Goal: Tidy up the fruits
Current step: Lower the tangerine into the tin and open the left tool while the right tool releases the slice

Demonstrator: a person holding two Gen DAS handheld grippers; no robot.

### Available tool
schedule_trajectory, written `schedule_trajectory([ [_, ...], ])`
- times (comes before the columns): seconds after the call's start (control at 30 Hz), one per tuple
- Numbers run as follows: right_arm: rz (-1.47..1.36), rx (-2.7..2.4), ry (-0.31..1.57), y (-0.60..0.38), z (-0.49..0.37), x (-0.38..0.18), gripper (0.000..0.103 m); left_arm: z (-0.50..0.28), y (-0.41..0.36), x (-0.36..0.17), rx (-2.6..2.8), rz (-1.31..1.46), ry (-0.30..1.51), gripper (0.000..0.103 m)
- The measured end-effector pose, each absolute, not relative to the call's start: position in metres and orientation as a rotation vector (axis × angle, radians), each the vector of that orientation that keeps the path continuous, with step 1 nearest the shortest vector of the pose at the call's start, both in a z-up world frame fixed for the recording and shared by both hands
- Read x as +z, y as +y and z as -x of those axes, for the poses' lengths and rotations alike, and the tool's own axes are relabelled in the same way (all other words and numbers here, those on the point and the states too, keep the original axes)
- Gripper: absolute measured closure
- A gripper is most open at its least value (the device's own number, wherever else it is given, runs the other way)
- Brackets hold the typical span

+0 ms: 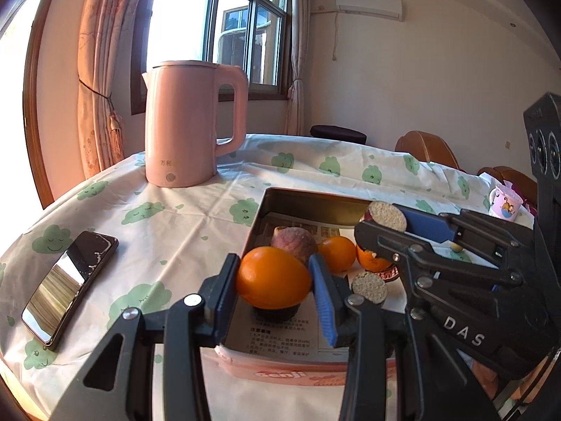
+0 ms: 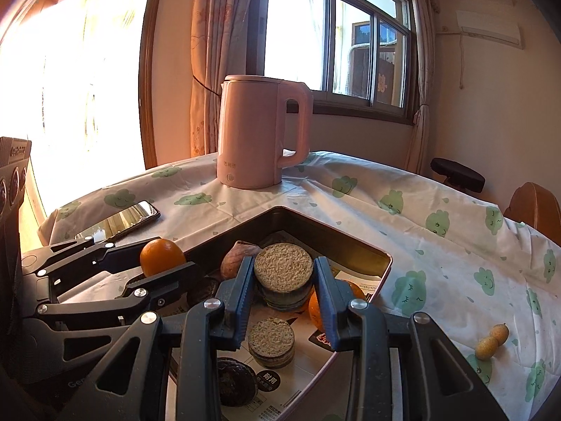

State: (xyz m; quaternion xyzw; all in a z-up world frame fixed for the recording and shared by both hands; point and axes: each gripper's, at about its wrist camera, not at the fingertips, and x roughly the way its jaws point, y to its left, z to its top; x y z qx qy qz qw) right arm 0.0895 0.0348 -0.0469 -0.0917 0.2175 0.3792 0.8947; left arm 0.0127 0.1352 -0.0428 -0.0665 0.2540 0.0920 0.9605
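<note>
My left gripper (image 1: 275, 282) is shut on an orange (image 1: 272, 277) and holds it over the near end of a metal tray (image 1: 261, 207) lined with newspaper. My right gripper (image 2: 283, 279) is shut on a round grainy cake (image 2: 283, 267), held above the tray (image 2: 350, 242). In the tray lie a purple-brown fruit (image 1: 292, 244), two more oranges (image 1: 337, 252), a second round cake (image 1: 370, 287) and a dark round item (image 2: 233, 379). The right gripper shows in the left wrist view (image 1: 378, 242), the left gripper with its orange (image 2: 162, 254) in the right wrist view.
A pink kettle (image 1: 189, 126) stands behind the tray. A phone (image 1: 70, 286) lies on the cloud-print tablecloth to the left. Two small yellow fruits (image 2: 492, 341) lie on the cloth to the right. A small mug (image 1: 505, 205) sits at the far right, with chairs beyond the table.
</note>
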Motion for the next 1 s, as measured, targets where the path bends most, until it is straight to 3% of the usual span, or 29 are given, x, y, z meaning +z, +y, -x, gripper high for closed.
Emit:
schedule_trajectory([
  [1.0, 0.214, 0.821, 0.597, 0.051, -0.108, -0.062, 0.067, -0.012, 0.135, -0.048, 0.188, 0.119, 0.529, 0.061],
])
